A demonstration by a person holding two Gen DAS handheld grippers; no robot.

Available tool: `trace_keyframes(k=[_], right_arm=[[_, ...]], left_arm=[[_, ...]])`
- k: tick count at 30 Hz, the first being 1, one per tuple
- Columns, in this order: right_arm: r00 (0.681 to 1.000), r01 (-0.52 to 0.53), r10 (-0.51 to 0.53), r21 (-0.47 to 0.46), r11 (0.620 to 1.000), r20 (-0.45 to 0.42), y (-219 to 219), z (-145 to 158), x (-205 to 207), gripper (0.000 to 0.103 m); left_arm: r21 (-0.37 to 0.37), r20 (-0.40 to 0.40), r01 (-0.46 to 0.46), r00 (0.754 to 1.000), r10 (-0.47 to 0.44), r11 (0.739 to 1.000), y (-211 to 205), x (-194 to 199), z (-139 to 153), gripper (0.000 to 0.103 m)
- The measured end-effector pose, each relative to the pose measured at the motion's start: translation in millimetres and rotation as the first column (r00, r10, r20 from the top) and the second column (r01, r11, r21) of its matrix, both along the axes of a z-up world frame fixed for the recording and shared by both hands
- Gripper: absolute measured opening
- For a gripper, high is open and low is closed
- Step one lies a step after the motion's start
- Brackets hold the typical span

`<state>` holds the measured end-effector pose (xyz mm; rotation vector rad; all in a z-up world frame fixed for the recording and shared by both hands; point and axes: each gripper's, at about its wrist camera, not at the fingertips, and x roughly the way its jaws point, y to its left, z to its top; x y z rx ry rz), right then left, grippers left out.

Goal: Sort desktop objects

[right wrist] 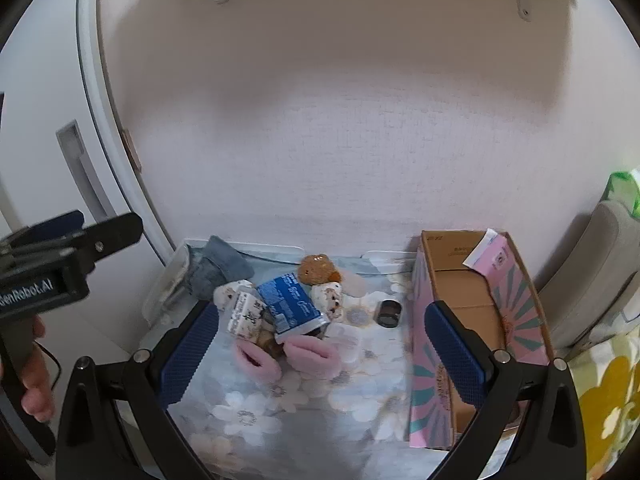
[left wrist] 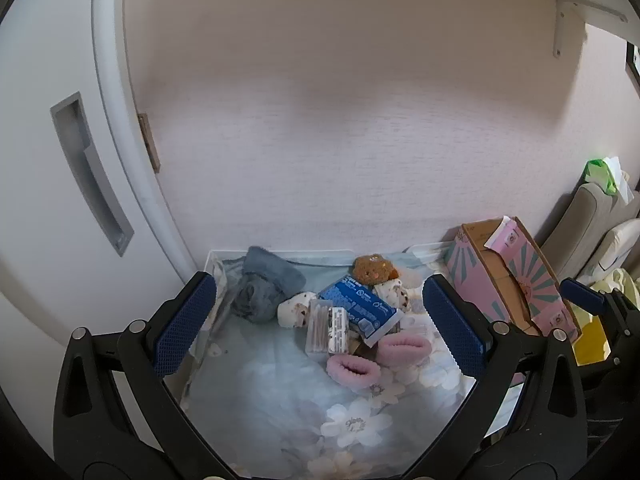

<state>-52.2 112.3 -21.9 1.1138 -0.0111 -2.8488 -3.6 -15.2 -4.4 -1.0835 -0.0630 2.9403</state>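
Both claws, left (left wrist: 320,322) and right (right wrist: 322,350), gape wide, holding nothing; pink carton (right wrist: 472,300) sits empty.

Tablecloth (left wrist: 280,400) looks like smooth, slightly shiny plastic with a flower print. Pink slippers (left wrist: 352,364) are fuzzy fleece, the grey cloth (left wrist: 264,284) soft and matt. Blue pack (left wrist: 356,304) is glossy film, the swab box (left wrist: 318,326) clear hard plastic. Carton (right wrist: 472,304) is matt cardboard, raw brown inside. Gripper pads (left wrist: 186,320) are knobbly blue rubber on matt black plastic.
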Motion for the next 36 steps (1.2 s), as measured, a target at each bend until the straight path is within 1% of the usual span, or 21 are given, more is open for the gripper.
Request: trace_keyframes(k=[4, 18, 36], right_arm=[[1.0, -0.012, 0.012, 0.0, 1.0, 0.007, -0.8, -3.5, 0.6, 0.103], [1.0, -0.025, 0.025, -0.018, 1.0, 0.016, -0.6, -4.0, -0.1, 0.103], [0.999, -0.033, 0.034, -0.025, 0.999, 0.019, -0.9, -5.3, 0.2, 0.103]], left_arm=[[0.011, 0.008, 0.002, 1.0, -0.002, 1.0, -4.2, 0.1, -1.4, 0.103], [-0.006, 0.004, 0.0, 1.0, 0.0, 1.0, -3.8, 6.5, -4.3, 0.103], [0.001, 0.013, -0.005, 1.0, 0.005, 1.0, -9.2, 7.2, -6.9, 0.103]])
